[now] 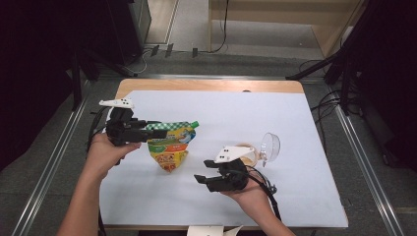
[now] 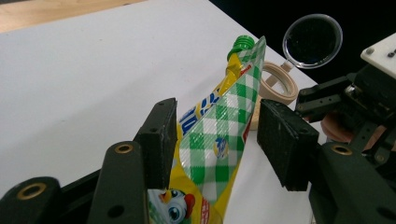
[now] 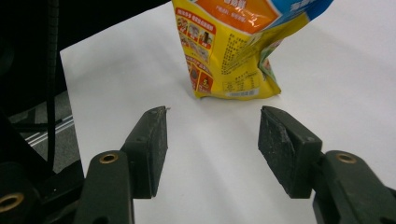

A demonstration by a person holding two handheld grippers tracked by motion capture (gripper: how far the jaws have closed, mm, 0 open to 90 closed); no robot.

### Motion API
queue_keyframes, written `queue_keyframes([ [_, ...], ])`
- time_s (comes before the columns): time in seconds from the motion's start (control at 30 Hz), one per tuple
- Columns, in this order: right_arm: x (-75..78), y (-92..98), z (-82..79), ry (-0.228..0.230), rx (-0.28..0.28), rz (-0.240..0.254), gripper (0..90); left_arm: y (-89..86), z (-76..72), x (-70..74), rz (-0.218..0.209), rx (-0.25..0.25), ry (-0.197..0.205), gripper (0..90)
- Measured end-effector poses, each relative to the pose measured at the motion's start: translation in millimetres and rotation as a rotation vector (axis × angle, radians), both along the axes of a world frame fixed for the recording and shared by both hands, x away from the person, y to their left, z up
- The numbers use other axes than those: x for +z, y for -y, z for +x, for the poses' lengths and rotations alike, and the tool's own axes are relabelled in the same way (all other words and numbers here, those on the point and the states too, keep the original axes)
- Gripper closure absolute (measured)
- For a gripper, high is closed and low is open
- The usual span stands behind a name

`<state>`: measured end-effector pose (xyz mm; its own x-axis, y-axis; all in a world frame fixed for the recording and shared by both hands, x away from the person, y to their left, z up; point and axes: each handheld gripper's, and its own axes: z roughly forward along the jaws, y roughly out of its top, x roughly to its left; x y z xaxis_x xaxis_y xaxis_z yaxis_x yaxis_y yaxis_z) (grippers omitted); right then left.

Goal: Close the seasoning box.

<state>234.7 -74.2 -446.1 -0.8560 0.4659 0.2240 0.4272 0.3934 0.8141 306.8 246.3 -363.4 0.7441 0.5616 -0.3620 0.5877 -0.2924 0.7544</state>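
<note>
A yellow spouted pouch (image 1: pixel 171 145) with a green-checked top and a green cap (image 1: pixel 195 124) stands on its base on the white mat. My left gripper (image 1: pixel 152 129) is at its top edge. In the left gripper view the checked top (image 2: pixel 219 135) sits between the jaws; one pad lies against it and the other stands clear, so my left gripper (image 2: pixel 217 135) is open. My right gripper (image 1: pixel 202 171) is held low to the pouch's right, open (image 3: pixel 212 140) with nothing between its pads. The pouch's lower part (image 3: pixel 233 46) stands just ahead of it.
A small tan jar (image 1: pixel 248 153) with its clear lid (image 1: pixel 269 146) swung open sits just behind my right hand; the jar (image 2: pixel 278 84) also appears beyond the pouch in the left gripper view. The white mat (image 1: pixel 246 113) covers the wooden table; dark stands and cables surround it.
</note>
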Motion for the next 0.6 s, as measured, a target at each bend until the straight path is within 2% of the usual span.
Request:
queue_keyframes([
  [0.1,6.3,6.5,2.3,0.01,-0.012,0.001,44.7,-8.7,-2.5,6.8,0.007,0.021,0.01,46.7],
  [0.23,12.7,14.5,5.8,0.001,-0.033,0.009,45.9,-18.5,-4.5,11.4,0.009,0.038,0.009,46.1],
  [0.33,16.9,19.2,8.3,-0.018,-0.045,0.01,46.7,-23.2,-4.7,12.5,0.015,0.048,0.005,46.1],
  [0.6,30.8,32.7,13.7,-0.006,-0.075,-0.006,47.8,-42.8,-4.7,11.4,0.026,0.09,-0.008,44.9],
])
